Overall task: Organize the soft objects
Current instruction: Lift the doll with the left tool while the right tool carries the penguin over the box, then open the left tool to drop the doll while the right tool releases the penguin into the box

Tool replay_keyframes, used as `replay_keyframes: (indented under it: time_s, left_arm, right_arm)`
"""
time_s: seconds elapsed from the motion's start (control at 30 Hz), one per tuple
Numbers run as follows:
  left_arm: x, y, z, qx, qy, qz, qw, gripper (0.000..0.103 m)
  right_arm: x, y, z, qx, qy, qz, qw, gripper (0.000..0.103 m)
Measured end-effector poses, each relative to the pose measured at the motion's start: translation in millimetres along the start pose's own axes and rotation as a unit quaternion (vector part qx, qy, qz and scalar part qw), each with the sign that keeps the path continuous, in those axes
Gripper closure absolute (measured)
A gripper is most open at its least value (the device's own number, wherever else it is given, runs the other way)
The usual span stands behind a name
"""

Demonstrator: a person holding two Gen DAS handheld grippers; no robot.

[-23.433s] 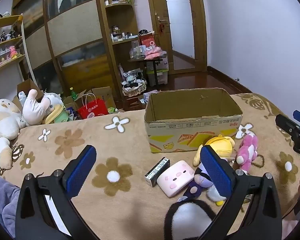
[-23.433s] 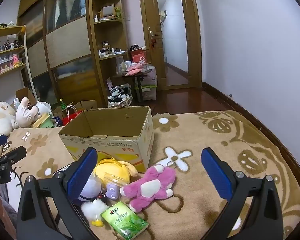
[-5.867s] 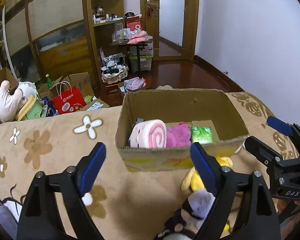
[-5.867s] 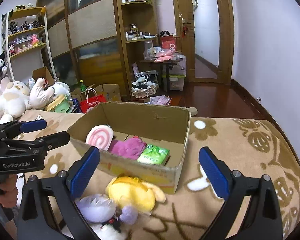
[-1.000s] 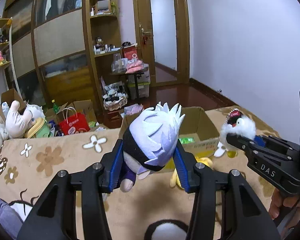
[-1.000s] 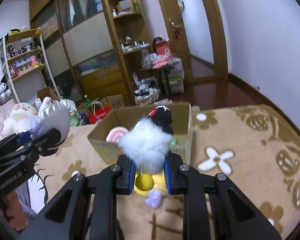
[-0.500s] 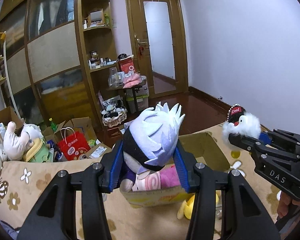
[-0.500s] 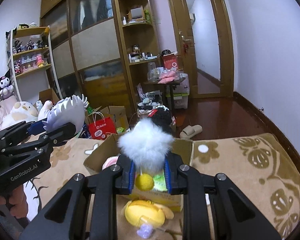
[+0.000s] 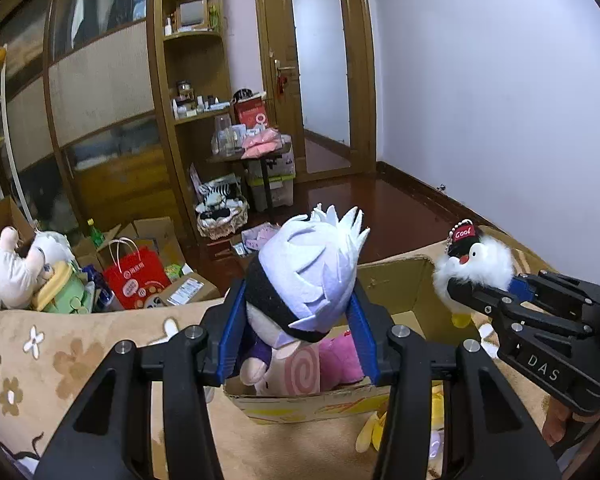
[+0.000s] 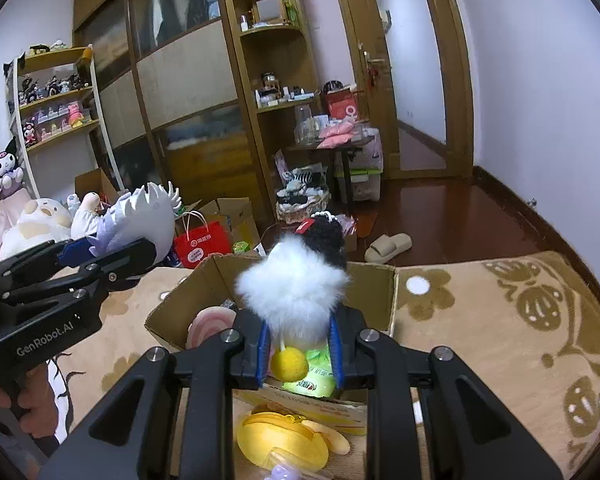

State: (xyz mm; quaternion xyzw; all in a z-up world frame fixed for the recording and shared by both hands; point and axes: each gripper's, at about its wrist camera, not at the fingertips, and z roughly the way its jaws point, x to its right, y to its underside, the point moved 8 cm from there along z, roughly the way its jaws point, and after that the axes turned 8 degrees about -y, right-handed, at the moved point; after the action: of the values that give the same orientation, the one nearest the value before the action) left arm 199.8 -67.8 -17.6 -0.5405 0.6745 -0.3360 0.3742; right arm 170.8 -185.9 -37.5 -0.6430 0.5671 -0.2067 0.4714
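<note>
My left gripper (image 9: 298, 332) is shut on a white-haired plush doll (image 9: 308, 272) and holds it above the near left part of the open cardboard box (image 9: 396, 284). My right gripper (image 10: 300, 344) is shut on a fluffy white penguin plush (image 10: 296, 284) with a yellow foot, held over the box (image 10: 374, 280). Inside the box lie a pink swirl plush (image 9: 298, 374), a pink plush (image 9: 338, 360) and a green tissue pack (image 10: 314, 376). A yellow plush (image 10: 284, 442) lies on the blanket in front of the box.
The box stands on a tan flowered blanket (image 10: 500, 320). Large plush toys (image 9: 24, 272) and a red bag (image 9: 134, 276) sit at the left. Shelves, a small table (image 10: 332, 148) and a door are behind. A slipper (image 10: 388, 246) lies on the floor.
Both grippers have moved forward and a little lower with their plush toys, so they now hang over the box. Both stay shut.
</note>
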Motion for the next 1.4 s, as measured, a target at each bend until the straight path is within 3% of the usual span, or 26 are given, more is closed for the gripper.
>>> replay_keyframes:
  time_s: [0.2, 0.37, 0.53, 0.67, 0.9, 1.03, 1.23, 1.33, 1.4]
  left_arm:
    - [-1.3, 12.8, 17.7, -0.014, -0.010, 0.006, 0.9998, 0.055]
    - [2.2, 21.3, 33.6, -0.035, 0.009, -0.003, 0.9994, 0.055]
    - [11.7, 38.5, 55.1, -0.086, 0.040, -0.010, 0.9955, 0.053]
    - [18.1, 51.7, 67.4, -0.106, 0.039, -0.002, 0.9936, 0.052]
    - [18.5, 61.0, 73.2, -0.117, 0.032, 0.000, 0.9926, 0.036]
    - [16.3, 63.0, 72.8, -0.121, 0.032, -0.004, 0.9921, 0.032]
    - [11.5, 60.2, 64.5, -0.120, 0.026, -0.014, 0.9923, 0.018]
    - [8.5, 56.2, 59.1, -0.115, 0.024, -0.020, 0.9929, 0.016]
    - [8.2, 55.9, 55.1, -0.113, 0.028, -0.018, 0.9930, 0.016]
  right_arm:
    - [2.8, 3.7, 15.8, -0.005, -0.005, 0.001, 1.000, 0.078]
    - [4.9, 17.5, 37.3, -0.021, -0.009, -0.015, 1.000, 0.078]
    - [10.8, 28.5, 53.1, -0.039, -0.013, -0.006, 0.999, 0.077]
    - [19.8, 31.0, 57.5, -0.041, -0.011, 0.007, 0.999, 0.077]
    - [38.0, 36.2, 64.5, -0.048, -0.012, 0.036, 0.998, 0.076]
    - [35.0, 35.0, 62.8, -0.045, -0.020, 0.030, 0.998, 0.063]
    - [33.9, 34.8, 56.7, -0.041, -0.014, 0.028, 0.999, 0.059]
    - [34.3, 32.3, 47.7, -0.031, -0.008, 0.032, 0.999, 0.044]
    - [34.9, 30.7, 42.8, -0.024, -0.006, 0.032, 0.999, 0.040]
